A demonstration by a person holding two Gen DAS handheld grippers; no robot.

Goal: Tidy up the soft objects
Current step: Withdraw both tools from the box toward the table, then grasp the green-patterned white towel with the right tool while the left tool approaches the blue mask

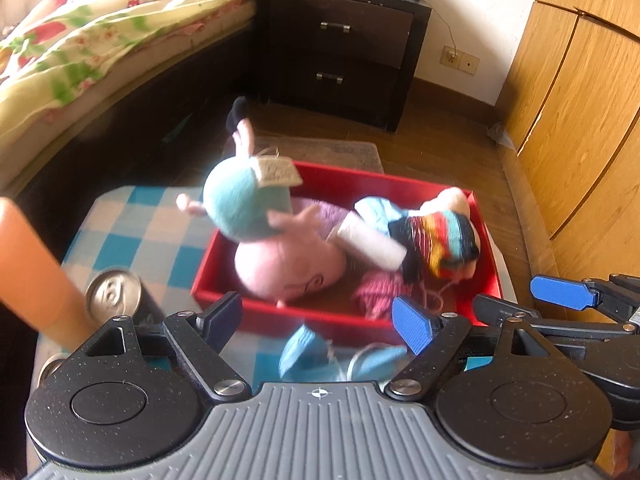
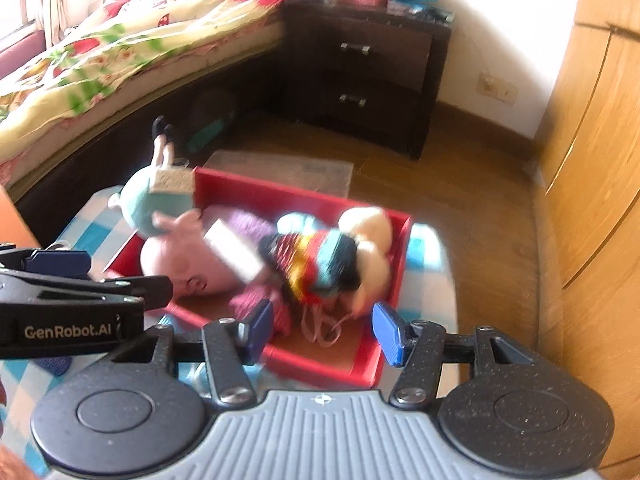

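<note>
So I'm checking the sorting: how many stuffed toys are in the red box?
2: a pink pig toy at the left end, a striped-sweater toy at the right. Others may be hidden beneath.

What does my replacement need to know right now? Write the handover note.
Left gripper: open, holding nothing, near the box's front edge.
Right gripper: open, holding nothing, also at the front edge.
Red box on the checked cloth: holds the pink pig toy upside down with its legs over the rim, the striped-sweater toy, and pink yarn.
Done: both toys are in the box.
Left: blue soft pieces lie on the cloth in front of the box; the pig probably needs tucking in.
</note>
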